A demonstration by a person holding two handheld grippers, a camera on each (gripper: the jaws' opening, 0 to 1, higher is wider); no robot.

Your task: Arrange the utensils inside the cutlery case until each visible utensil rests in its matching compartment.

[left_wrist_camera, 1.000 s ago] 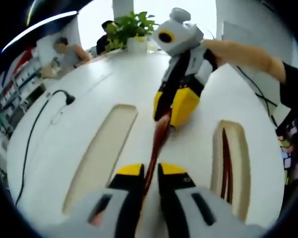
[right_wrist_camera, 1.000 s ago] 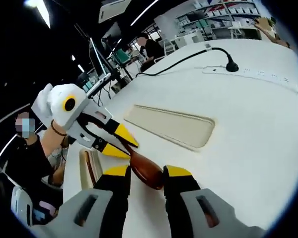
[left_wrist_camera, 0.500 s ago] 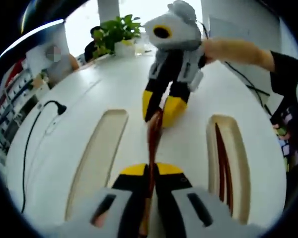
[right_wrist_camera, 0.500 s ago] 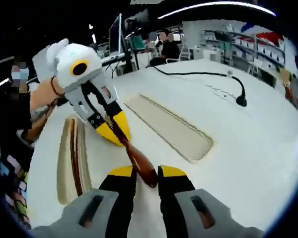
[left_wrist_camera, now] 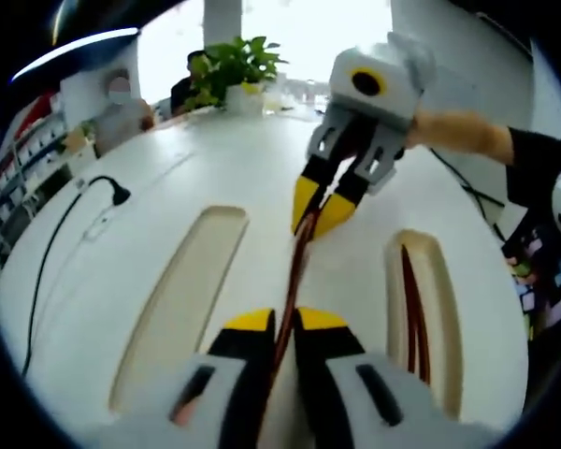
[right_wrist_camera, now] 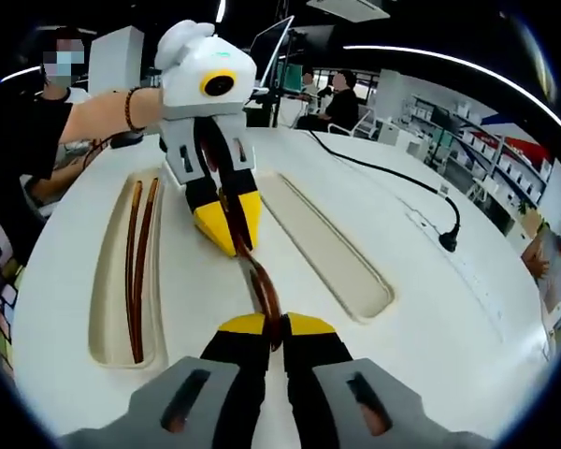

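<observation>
A brown wooden spoon (left_wrist_camera: 299, 262) hangs just above the white cutlery case (left_wrist_camera: 355, 271), held at both ends. My left gripper (left_wrist_camera: 280, 323) is shut on one end of it. My right gripper (left_wrist_camera: 320, 210) comes in from above and is shut on the far end. In the right gripper view the spoon (right_wrist_camera: 254, 271) runs edge-on from my right gripper (right_wrist_camera: 271, 327) up to the left gripper (right_wrist_camera: 226, 224). Two brown chopsticks (right_wrist_camera: 138, 267) lie in the long left compartment (right_wrist_camera: 107, 281). The other long compartment (right_wrist_camera: 327, 248) holds nothing.
A black power cable with a plug (right_wrist_camera: 444, 238) lies on the white table past the case. A potted plant (left_wrist_camera: 234, 65) stands at the table's far edge, with people seated behind. A person's arm (left_wrist_camera: 458, 136) reaches in from the right.
Both views have swung round. The spoon has rolled onto its edge between the two grippers, and my right gripper's jaws have closed narrower on it. Both grippers keep their hold.
</observation>
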